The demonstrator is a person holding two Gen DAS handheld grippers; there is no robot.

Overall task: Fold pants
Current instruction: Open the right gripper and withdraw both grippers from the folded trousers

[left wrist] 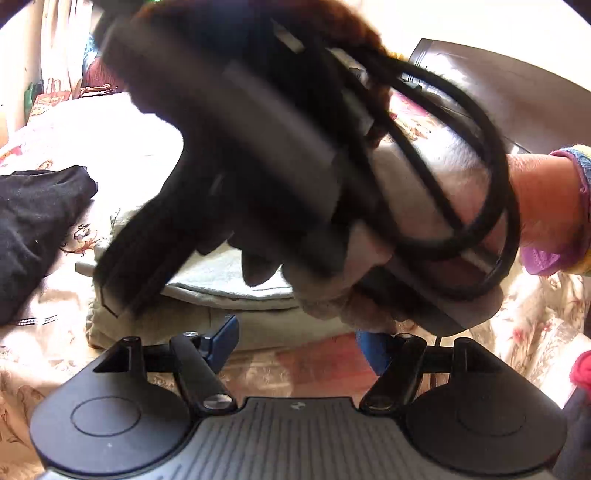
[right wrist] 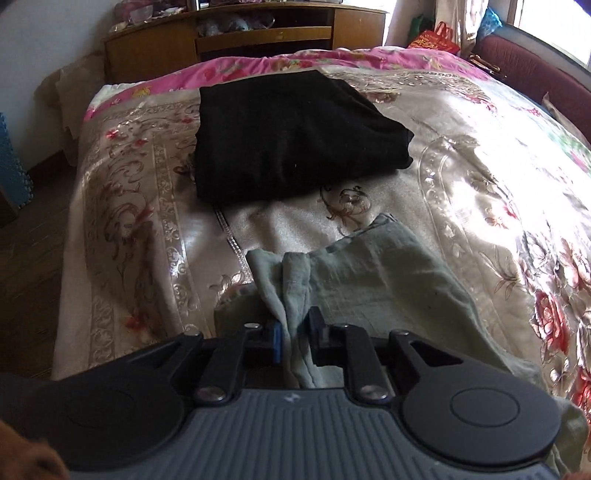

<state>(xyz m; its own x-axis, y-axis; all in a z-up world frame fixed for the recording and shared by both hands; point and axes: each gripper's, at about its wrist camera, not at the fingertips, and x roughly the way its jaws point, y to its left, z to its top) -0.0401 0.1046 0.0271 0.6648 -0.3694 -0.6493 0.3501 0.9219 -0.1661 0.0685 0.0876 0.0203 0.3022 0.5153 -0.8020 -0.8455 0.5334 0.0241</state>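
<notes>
Grey-green pants (right wrist: 369, 280) lie folded on the flowered bedspread (right wrist: 129, 192), close in front of the right wrist camera. A bunched fold of their cloth runs between the fingers of my right gripper (right wrist: 295, 339), whose jaws stand a little apart and do not clamp it. The left wrist view shows the same pants (left wrist: 229, 291) as a flat stack. My left gripper (left wrist: 299, 339) hangs just above their near edge, open wide with nothing between its blue pads. Over them the right gripper (left wrist: 118, 295) reaches down, blurred and held by a gloved hand (left wrist: 424, 173).
A folded black garment (right wrist: 295, 136) lies on the bed beyond the pants, and at the left in the left wrist view (left wrist: 33, 229). A wooden cabinet (right wrist: 258, 33) stands behind the bed, and a dark red bench (right wrist: 535, 62) runs under the window at the right.
</notes>
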